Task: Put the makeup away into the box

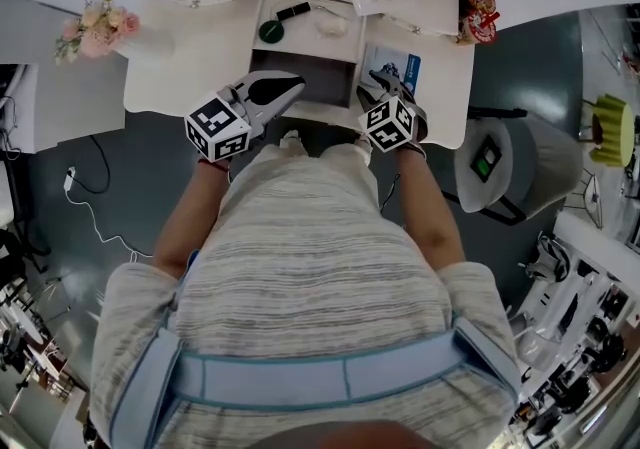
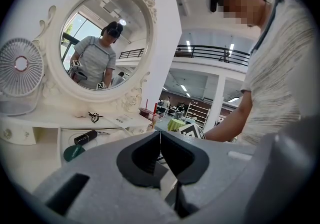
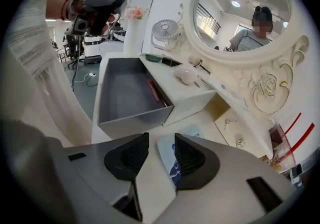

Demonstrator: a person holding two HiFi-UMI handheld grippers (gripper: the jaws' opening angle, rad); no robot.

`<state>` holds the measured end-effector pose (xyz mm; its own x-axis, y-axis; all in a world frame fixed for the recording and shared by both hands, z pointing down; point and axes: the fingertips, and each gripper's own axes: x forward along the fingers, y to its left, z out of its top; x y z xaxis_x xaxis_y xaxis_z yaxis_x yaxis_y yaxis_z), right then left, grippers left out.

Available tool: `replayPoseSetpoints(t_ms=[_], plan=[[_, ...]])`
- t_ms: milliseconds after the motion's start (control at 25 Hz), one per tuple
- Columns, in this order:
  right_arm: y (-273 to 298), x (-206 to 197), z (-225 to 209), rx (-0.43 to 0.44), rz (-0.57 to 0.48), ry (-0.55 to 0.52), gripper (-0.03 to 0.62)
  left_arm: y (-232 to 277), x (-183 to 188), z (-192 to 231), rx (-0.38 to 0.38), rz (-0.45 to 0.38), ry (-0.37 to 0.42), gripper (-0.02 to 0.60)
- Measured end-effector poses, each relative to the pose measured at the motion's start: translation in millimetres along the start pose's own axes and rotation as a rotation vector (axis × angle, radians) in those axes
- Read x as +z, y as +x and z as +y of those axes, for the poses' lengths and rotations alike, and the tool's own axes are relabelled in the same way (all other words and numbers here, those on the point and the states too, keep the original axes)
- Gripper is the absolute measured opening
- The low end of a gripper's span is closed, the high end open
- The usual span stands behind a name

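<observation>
Looks early — pink stick in drawer | tube, compact, blue packet still out | left hand-held gripper clenched, right hand-held gripper released

Open grey drawer — pink stick inside

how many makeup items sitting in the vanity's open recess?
3: a green round compact at its left, a black tube just behind that, a pale puff at its right. Smaller ones could be missed.
</observation>
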<state>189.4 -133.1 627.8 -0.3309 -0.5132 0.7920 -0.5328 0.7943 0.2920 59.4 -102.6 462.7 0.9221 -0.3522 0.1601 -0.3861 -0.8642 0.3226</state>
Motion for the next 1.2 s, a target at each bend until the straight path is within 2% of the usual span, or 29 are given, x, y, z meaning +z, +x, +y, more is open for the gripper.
replayPoseSetpoints(t_ms=[600, 1200], plan=[[21, -11, -2, 0.005, 0.047, 0.010, 0.132, 0, -2, 1, 0.010, 0.023, 0.004, 0.015], [28, -13, 2, 0.022, 0.070, -0.007, 0.029, 1, -3, 4, 0.010, 0.019, -0.004, 0.015]])
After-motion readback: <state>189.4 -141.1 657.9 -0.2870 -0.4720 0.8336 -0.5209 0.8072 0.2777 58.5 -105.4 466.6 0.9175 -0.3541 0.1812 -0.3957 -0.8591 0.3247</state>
